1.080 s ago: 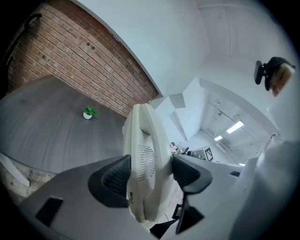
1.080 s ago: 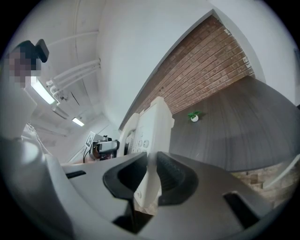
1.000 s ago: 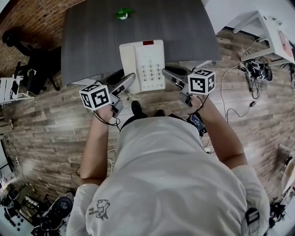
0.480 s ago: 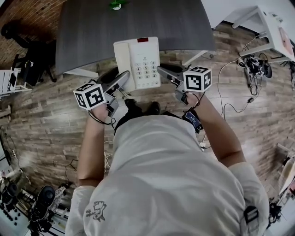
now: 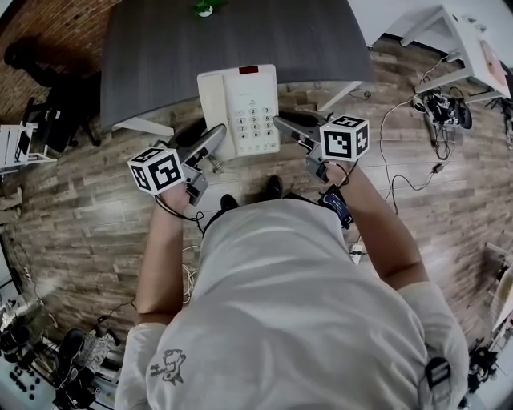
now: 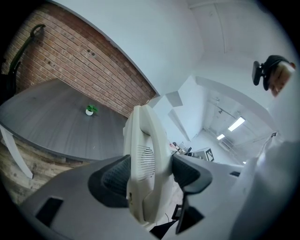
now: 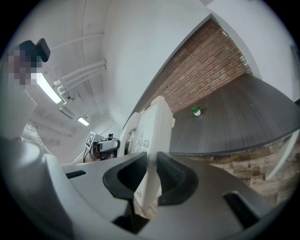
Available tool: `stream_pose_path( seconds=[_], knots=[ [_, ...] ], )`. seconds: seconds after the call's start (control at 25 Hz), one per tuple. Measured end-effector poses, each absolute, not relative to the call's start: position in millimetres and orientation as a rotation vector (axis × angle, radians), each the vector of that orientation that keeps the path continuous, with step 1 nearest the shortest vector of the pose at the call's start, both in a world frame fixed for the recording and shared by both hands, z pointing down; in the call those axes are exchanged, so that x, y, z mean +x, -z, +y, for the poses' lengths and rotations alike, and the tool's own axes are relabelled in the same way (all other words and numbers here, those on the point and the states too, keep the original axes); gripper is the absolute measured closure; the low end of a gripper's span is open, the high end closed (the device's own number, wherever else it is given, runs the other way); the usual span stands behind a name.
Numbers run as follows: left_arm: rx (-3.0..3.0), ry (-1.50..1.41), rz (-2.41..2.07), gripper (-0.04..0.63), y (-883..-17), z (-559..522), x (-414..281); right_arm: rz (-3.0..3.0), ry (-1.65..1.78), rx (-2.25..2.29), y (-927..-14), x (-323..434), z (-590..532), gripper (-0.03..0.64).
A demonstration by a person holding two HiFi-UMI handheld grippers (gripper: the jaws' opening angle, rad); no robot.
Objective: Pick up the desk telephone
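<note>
The desk telephone [image 5: 239, 110] was held up between both tools at the near edge of the grey desk [image 5: 160, 56], its red-windowed top end over that edge and its keypad end out past the edge, above the wood-plank floor [image 5: 80, 216]. The left gripper [image 5: 215, 138] was clamped on the handset side of the telephone, on the side away from the desk; its jaws stood wide with both ribbed pads pressed against the cream casing beside the slotted speaker grille. The right gripper [image 5: 285, 125], also just off the desk's near edge, was closed narrowly on the thin rim of the telephone's keypad side, pads tight against it. In the gripper views the telephone was tilted, with the desk top lying beyond and below it. A small green plant in a white pot [image 5: 203, 9] stood near the far edge of the desk, well apart from the telephone. The person's shoes [image 5: 272, 186] were on the floor just short of the desk's near edge.
</note>
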State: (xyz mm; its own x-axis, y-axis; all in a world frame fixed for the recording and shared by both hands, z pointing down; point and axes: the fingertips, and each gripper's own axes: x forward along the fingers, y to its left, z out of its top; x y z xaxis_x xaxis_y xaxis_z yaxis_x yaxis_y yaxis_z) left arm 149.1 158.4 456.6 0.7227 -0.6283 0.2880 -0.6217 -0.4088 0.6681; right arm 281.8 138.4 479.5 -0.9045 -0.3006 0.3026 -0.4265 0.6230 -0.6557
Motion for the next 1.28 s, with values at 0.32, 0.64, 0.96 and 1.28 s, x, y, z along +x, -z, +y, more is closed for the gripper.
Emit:
stream_pose_path(
  seconds=[0.32,0.64,0.96,1.28],
  knots=[
    [2.169,0.011,-0.934,0.298,-437.4,188.2,119.2,-2.695,-1.123,0.644,-462.7,251.7,172.2,0.541],
    [2.196,0.004,-0.934,0.299,-425.5,225.0,68.2,-2.703,-1.124,0.666,-455.8,200.8,214.3,0.54],
    [2.196,0.024,-0.916,0.301,-423.1,251.4,27.0,-2.714,-1.111,0.69,-449.4,160.5,240.8,0.54],
    [2.195,0.05,-0.906,0.301,-427.2,278.0,-7.5,-2.714,-1.079,0.702,-448.9,127.0,265.9,0.541]
  ],
)
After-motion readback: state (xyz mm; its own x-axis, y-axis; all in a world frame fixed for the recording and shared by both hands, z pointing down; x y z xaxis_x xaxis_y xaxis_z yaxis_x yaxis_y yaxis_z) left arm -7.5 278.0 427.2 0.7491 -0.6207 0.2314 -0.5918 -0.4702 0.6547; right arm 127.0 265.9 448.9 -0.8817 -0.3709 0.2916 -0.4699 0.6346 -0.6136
